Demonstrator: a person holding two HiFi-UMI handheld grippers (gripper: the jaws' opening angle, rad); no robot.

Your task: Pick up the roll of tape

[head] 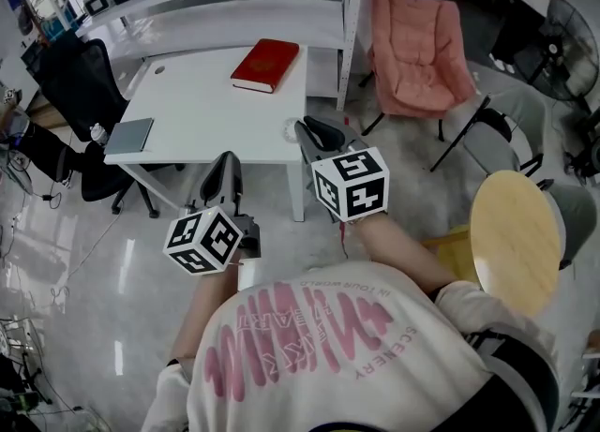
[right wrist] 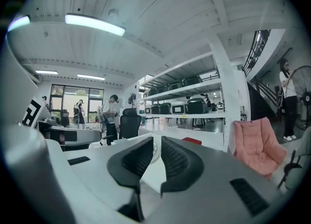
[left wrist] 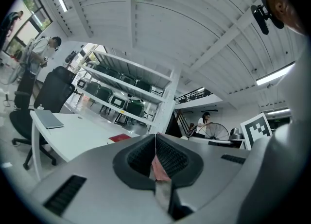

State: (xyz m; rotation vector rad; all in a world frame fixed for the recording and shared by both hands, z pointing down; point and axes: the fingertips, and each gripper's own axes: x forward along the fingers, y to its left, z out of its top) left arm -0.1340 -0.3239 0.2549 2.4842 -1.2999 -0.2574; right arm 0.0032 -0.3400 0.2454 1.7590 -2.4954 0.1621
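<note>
Roll of tape (head: pixel 292 127): is lying on the white table (head: pixel 206 93), at its right edge toward the front corner, just above the centre of the head view.
Roll's attitude: it is small and pale and is showing as a ring from above, so it seems to be resting flat with its hole facing up; being round, it is offering no long side to read.
Right gripper (right wrist: pixel 156 143): is pointing roughly level at the table. Its jaws are standing apart with a narrow gap, and the pads are touching nothing. A pale curved edge of the roll is showing through that gap, well beyond the tips.
Left gripper (left wrist: pixel 155 138): its jaws are pressing together, the pads meeting in a thin seam with nothing gripped. It is sitting low and left of centre in the head view, short of the table.
Red book (head: pixel 266 65): is lying flat further back on the table, well apart from the roll.
Grey pad (head: pixel 129 135): is lying at the table's front left corner.
Pink chair (head: pixel 417 51): is standing to the table's upper right.
</note>
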